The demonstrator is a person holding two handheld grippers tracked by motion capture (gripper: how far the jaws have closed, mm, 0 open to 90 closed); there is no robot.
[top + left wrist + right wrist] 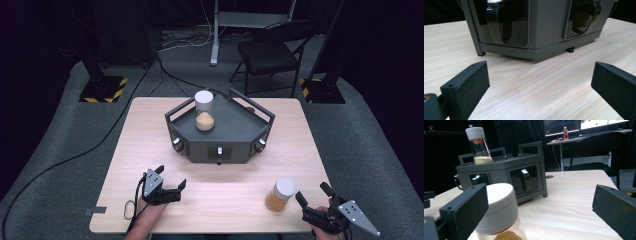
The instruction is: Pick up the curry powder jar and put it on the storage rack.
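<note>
A dark grey angular box with a railed top stands at the table's centre. On its top is a tall clear jar with a white lid, holding pale orange powder; the same jar shows in the right gripper view. A second, shorter white-lidded jar of orange powder stands near the front right; this jar sits just ahead of my right gripper, toward its left jaw. That gripper is open. My left gripper rests open at the front left, facing the box with bare tabletop between its jaws.
The wooden table has bare room on both sides of the box. The box front carries knobs and a small white switch. Beyond the table stand a folding chair, a desk leg and floor cables.
</note>
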